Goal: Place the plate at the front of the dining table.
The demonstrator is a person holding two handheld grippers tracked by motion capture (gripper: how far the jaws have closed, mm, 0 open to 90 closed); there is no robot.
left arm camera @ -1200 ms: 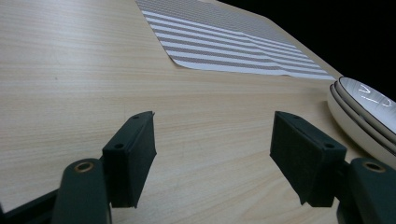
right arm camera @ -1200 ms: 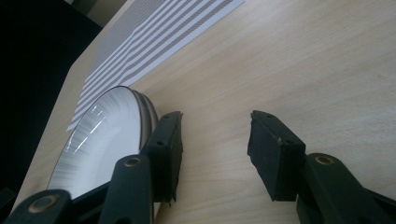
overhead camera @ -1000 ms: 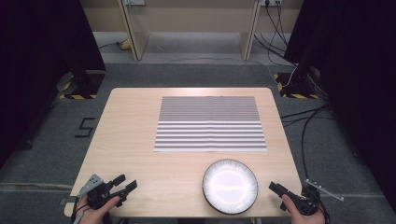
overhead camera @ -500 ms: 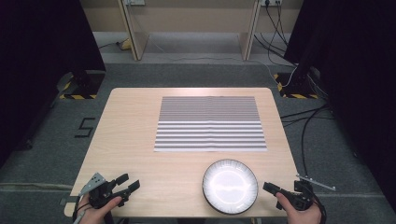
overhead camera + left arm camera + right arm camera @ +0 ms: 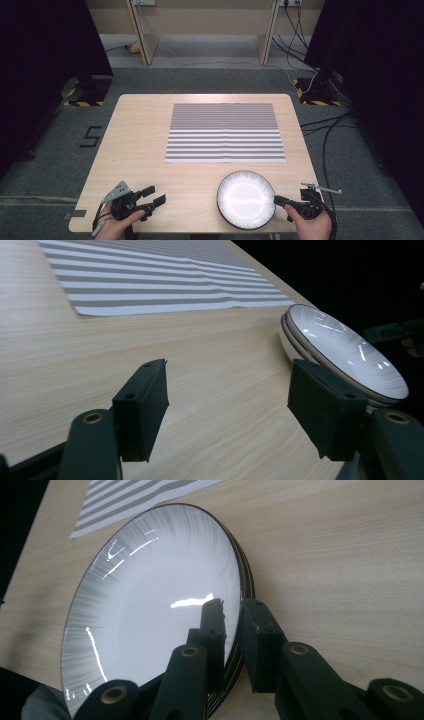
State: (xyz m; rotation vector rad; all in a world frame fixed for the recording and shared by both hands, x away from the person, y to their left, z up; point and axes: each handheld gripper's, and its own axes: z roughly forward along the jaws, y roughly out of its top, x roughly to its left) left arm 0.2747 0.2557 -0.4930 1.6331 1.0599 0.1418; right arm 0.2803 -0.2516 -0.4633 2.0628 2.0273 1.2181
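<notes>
Your plate [image 5: 245, 199] looks like glazed ceramic, glossy white with fine grey streaks toward a dark rim. The table [image 5: 145, 145] shows pale, matt wood grain. The striped mat [image 5: 225, 132] looks woven and dull. Your gripper pads [image 5: 144, 410] are matt black.

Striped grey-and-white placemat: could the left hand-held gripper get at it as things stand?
Probably yes. The left hand-held gripper is open, holds nothing, and bare wooden table lies between it and the striped grey-and-white placemat; the white plates sit off to its side.

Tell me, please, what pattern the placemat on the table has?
The placemat has narrow grey and white horizontal stripes, clearest in the high view.
</notes>
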